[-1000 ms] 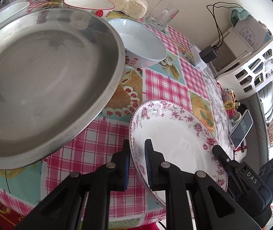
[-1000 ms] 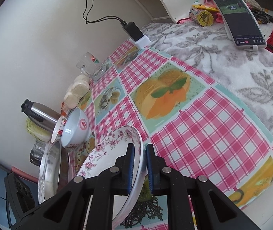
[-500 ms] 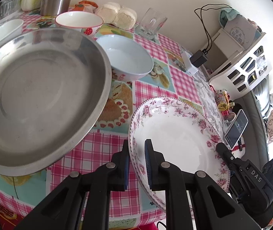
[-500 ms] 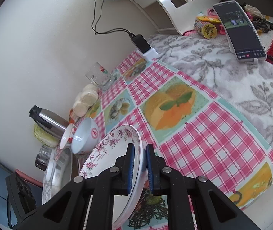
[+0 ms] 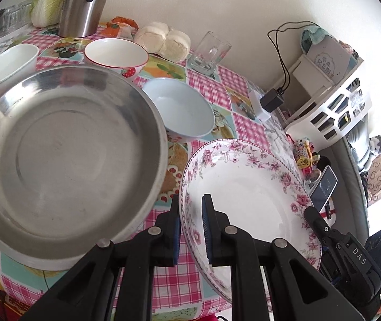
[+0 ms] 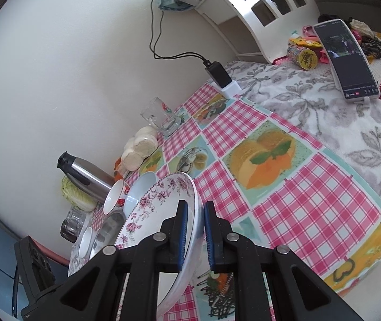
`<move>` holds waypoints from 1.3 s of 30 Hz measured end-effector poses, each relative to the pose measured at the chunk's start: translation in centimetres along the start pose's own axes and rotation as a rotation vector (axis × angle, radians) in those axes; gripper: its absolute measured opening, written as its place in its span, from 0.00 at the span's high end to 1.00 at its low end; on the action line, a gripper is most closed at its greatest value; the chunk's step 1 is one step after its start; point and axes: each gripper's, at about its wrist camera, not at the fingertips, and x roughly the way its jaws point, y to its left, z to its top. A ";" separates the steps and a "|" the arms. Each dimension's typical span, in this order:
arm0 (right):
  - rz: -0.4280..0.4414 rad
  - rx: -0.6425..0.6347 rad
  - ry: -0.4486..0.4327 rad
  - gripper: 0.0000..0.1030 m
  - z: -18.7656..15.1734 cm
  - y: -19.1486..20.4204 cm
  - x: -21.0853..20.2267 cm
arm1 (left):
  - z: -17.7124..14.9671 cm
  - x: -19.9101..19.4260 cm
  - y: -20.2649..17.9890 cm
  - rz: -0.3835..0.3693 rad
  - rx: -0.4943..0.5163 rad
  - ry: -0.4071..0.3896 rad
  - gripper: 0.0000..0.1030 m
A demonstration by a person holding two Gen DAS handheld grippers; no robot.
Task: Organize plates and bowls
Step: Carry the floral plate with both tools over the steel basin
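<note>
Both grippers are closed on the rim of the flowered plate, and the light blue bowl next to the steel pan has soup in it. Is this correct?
Not quite. The light blue bowl is empty, as the left wrist view shows. The rest holds: the left gripper and right gripper both clamp the flowered plate, beside the steel pan.

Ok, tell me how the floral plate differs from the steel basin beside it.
The floral plate is white china with a pink flower border; the steel basin is plain grey metal. The plate is shallow, the basin deeper with a raised wall. The plate is clamped at opposite rims by the left gripper and right gripper and tilted; the basin sits flat on the tablecloth, untouched. Both are round and empty.
</note>
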 end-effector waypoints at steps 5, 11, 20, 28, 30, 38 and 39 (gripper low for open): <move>0.011 -0.012 0.014 0.87 -0.5 1.7 0.8 | 1.0 -0.9 1.3 0.008 -0.008 -0.021 0.85; 0.046 -0.004 0.030 0.87 -1.0 3.6 1.8 | 2.4 -1.7 3.9 -0.009 -0.068 -0.034 0.85; 0.051 -0.060 0.079 0.87 -2.3 7.2 4.1 | 3.8 -2.3 8.2 -0.027 -0.154 -0.033 0.85; 0.054 -0.120 0.118 0.87 -3.4 10.5 6.7 | 4.7 -3.0 11.9 -0.018 -0.238 -0.054 0.85; 0.054 -0.133 0.133 0.87 -3.7 11.1 7.5 | 4.9 -3.2 12.5 0.000 -0.247 -0.067 0.85; 0.071 -0.142 0.185 0.87 -4.7 12.9 10.5 | 5.6 -3.9 14.8 0.048 -0.290 -0.092 0.85; 0.072 -0.144 0.190 0.87 -4.8 13.1 10.8 | 5.6 -3.9 15.1 0.052 -0.297 -0.094 0.85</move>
